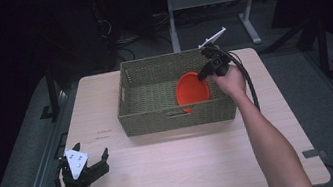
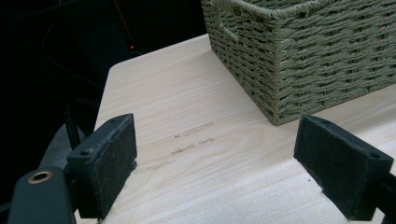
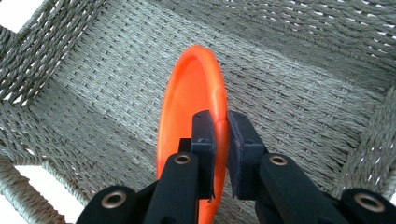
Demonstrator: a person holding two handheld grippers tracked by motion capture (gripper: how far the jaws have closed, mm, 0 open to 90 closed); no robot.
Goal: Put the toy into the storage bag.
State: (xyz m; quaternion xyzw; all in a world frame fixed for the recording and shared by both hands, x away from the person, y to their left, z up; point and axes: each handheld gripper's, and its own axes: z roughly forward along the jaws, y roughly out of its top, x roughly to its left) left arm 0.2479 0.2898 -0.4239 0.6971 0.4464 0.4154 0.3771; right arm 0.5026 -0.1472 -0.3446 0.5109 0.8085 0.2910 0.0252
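Right gripper (image 3: 220, 135) grips the plate (image 3: 191, 93) by its rim, inside the basket (image 1: 178, 117) but not released; left gripper (image 2: 215, 168) rests open, empty

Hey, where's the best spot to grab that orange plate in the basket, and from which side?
Grip the plate by its thin upper rim, coming from above. It stands on edge inside the basket, whose walls block any sideways approach. The right tool is pinched on that rim.
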